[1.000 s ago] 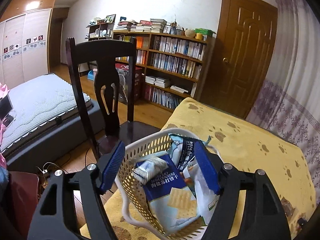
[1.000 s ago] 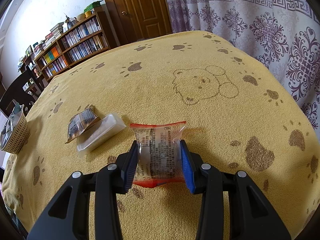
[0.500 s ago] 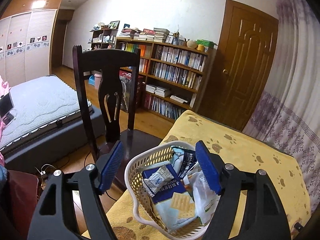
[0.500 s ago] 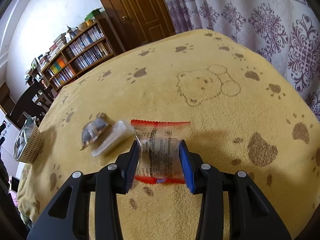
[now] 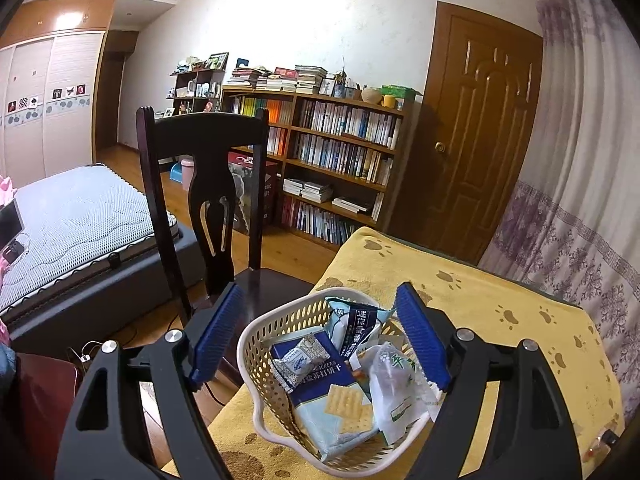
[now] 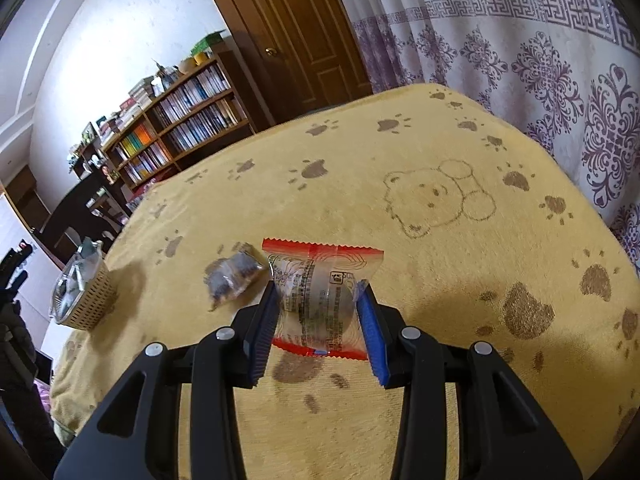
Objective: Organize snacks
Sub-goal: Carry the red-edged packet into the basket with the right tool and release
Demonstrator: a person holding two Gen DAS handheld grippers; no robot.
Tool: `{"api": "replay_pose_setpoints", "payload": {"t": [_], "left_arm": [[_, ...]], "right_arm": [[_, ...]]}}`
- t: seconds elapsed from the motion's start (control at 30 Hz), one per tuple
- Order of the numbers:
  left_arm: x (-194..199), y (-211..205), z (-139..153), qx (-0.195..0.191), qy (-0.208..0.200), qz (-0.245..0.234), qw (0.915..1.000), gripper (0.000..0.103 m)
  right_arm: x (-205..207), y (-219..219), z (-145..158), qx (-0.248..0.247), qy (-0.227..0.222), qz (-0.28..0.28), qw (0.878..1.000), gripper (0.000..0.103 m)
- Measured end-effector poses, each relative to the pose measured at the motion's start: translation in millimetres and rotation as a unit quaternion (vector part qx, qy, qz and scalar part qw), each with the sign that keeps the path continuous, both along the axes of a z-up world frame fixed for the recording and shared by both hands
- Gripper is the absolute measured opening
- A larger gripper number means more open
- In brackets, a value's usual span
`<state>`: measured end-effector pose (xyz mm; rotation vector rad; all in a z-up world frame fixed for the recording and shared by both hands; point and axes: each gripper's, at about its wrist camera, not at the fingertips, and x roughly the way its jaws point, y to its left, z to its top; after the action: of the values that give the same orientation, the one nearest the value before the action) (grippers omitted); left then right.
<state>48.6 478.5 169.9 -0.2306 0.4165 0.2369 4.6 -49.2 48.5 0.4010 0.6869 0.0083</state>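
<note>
A cream perforated basket point(image 5: 256, 344) holding several snack packs stands at the yellow table's corner. My left gripper point(image 5: 320, 340) hangs open above it, holding nothing. In the right wrist view, my right gripper point(image 6: 318, 300) is shut on a clear snack packet with red edges point(image 6: 320, 280), lifted above the yellow cloth. A small dark wrapped snack point(image 6: 232, 276) lies blurred on the cloth just left of it. The same basket point(image 6: 82, 292) shows far left near the table edge.
A dark wooden chair point(image 5: 204, 184) stands against the table's left side beside the basket. Beyond are a bed point(image 5: 72, 220), a bookshelf point(image 5: 332, 160) and a door point(image 5: 480, 140). A curtain point(image 6: 540, 60) hangs along the table's far right.
My right gripper has lifted the red-edged packet off the cloth and swung left. The clear pack beside the dark snack is out of sight. My left gripper has drawn back from the basket.
</note>
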Motion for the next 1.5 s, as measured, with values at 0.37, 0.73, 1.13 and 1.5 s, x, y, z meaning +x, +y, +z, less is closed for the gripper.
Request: {"api": "replay_pose_setpoints", "payload": {"t": [0.37,0.73,1.13,1.5], "left_arm": [[-12.2,2.4,10.3,-0.003,-0.019,-0.01,0.9998,0.08],[-31.7,31.3,22.6,-0.019,-0.048,0.004,0.9987,0.082],[-46.1,61.9,33.3,-0.034,-0.071,0.036,0.9963,0.082],[-46.7,73.4,34.4,-0.045,-0.077,0.045,0.9951,0.083]], "right_arm": [[-3.2,46.4,39.3,0.011,-0.045,0.067,0.997,0.04],[28.7,167.8,93.4,-0.028,-0.079,0.195,0.977,0.04],[70.9,333.0,98.7,-0.084,-0.038,0.322,0.942,0.04],[93.5,417.8,84.0,-0.145,-0.008,0.371,0.917,0.04]]}}
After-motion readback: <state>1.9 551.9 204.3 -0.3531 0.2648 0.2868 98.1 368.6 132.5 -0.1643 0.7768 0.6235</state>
